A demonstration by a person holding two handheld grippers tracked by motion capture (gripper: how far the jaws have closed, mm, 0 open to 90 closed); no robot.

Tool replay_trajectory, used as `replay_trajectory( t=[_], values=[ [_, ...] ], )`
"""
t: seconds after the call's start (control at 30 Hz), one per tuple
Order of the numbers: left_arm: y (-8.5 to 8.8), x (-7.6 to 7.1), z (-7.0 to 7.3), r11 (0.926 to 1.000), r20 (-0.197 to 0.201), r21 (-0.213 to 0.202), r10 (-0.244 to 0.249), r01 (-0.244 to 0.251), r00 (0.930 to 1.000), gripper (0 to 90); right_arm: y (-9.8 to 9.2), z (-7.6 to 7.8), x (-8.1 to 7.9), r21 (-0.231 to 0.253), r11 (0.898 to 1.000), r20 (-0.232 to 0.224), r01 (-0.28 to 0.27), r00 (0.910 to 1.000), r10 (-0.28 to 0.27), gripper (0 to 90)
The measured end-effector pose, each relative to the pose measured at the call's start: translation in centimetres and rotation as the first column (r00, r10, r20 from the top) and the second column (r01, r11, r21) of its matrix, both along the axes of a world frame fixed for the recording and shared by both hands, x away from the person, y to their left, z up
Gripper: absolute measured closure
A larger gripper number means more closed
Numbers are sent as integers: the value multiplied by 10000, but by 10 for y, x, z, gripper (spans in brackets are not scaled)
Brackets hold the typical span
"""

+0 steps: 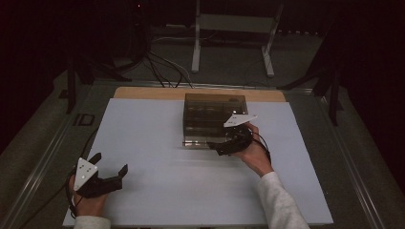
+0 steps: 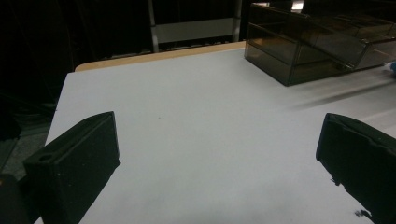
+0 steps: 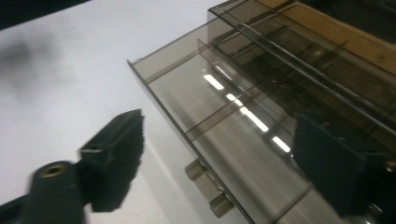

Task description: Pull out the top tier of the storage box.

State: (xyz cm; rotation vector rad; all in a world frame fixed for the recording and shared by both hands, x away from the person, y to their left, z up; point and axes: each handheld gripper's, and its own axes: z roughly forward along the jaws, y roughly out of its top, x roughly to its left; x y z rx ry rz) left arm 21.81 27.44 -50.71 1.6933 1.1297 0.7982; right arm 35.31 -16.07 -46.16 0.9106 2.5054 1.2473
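High view: drawer box at 12 o'clock on bench. Right gripper spread open at its bottom drawer; left gripper open, idle at 7 o'clock. Step: drawer approach. Next: straddle handle, close.

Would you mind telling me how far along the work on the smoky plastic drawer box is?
Done: the bottom drawer of the drawer box stands pulled out, and looks bare inside. In hand: the right gripper is at the drawer's front, jaws open either side of it, the small handle between them, not gripped. The left gripper waits open over the white sheet. Left: probably grasping the handle and moving the drawer.
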Motion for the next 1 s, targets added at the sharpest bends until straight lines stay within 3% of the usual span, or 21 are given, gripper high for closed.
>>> replay_trajectory(
  t=[0.13, 0.2, 0.4, 0.83, 1.0],
  values=[
    [0, 0, 0, 10000, -10, -1, -9, 9, 10000, 6, -1, 1, -2, -154, 9991, 163, 387, 9991, -385, 67],
    [0, 1, 0, 10000, -19, 10, -21, 21, 10000, 6, -2, 3, -4, -193, 9933, 427, 1139, 9927, -1130, 35],
    [-1, 1, 0, 10000, -8, -2, -25, 25, 10000, 6, -5, 3, -6, 166, 9836, 290, 1796, 9832, -1800, 0],
    [0, 1, -1, 10000, -41, -1, 5, -5, 10000, 6, -15, 2, -14, 495, 9748, 177, 2176, 9756, -2187, 0],
    [-1, 2, -1, 10000, -48, 2, 18, -18, 10000, 6, -21, 3, -18, 710, 9659, 243, 2491, 9676, -2514, 0]
  ],
)
